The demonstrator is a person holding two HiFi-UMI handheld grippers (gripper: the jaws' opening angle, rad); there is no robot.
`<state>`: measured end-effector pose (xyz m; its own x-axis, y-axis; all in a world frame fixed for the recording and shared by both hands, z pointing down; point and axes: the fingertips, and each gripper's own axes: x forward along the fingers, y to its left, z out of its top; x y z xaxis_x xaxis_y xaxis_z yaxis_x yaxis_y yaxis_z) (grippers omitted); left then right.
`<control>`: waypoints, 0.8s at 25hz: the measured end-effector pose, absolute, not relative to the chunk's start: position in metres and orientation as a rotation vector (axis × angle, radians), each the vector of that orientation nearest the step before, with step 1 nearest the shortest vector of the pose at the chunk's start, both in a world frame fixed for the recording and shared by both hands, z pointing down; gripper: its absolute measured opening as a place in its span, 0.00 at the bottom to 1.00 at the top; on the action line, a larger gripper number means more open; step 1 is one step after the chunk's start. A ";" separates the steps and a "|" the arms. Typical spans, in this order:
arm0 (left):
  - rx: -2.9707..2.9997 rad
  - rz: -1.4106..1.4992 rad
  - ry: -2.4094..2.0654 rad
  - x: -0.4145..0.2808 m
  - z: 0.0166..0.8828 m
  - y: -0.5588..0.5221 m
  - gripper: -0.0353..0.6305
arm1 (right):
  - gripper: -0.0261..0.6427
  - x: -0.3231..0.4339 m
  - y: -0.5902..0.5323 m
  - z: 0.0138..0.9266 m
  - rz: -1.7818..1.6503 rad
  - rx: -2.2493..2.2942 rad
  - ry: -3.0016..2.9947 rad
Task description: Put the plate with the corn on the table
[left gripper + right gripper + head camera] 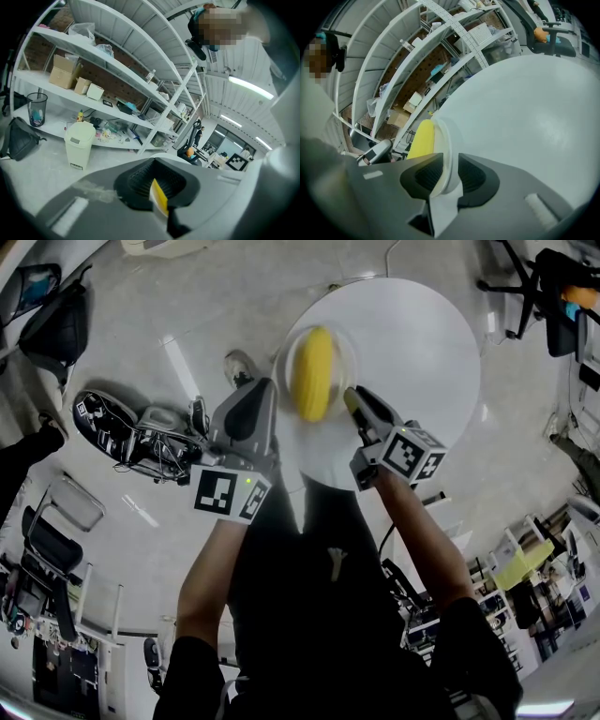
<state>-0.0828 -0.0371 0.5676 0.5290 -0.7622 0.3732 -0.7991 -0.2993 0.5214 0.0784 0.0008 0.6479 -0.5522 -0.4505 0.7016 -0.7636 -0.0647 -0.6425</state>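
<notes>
The right tongs (448, 164) pinch the rim of the clear plate (443, 138); the left tongs (160, 188) are nearly shut on its other side, with a thin white and yellow bit between them; the fat yellow corn (313, 371) lies on the plate; both tongs hold it over the round white bench (422, 343).

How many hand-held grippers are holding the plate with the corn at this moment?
2. The left hand-held gripper clamps the plate's left rim; the right hand-held gripper clamps its right rim.
</notes>
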 end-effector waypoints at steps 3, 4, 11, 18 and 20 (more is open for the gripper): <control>2.095 0.071 -1.265 -0.083 0.567 -0.037 0.06 | 0.20 0.079 0.000 0.648 1.659 1.315 -1.937; 2.094 0.071 -1.265 -0.083 0.567 -0.037 0.06 | 0.19 0.080 0.000 0.648 1.658 1.318 -1.936; 2.097 0.066 -1.263 -0.079 0.566 -0.034 0.06 | 0.19 0.083 0.002 0.649 1.666 1.333 -1.935; 2.092 0.072 -1.263 -0.079 0.568 -0.030 0.06 | 0.19 0.083 0.003 0.648 1.683 1.339 -1.943; 2.094 0.072 -1.263 -0.078 0.567 -0.030 0.06 | 0.18 0.083 0.003 0.648 1.684 1.337 -1.948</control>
<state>-0.0784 -0.0304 0.5673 0.5274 -0.7622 0.3754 -0.8001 -0.2969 0.5213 0.0830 0.0031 0.6478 -0.5524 -0.4716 0.6873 -0.7482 -0.0828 -0.6583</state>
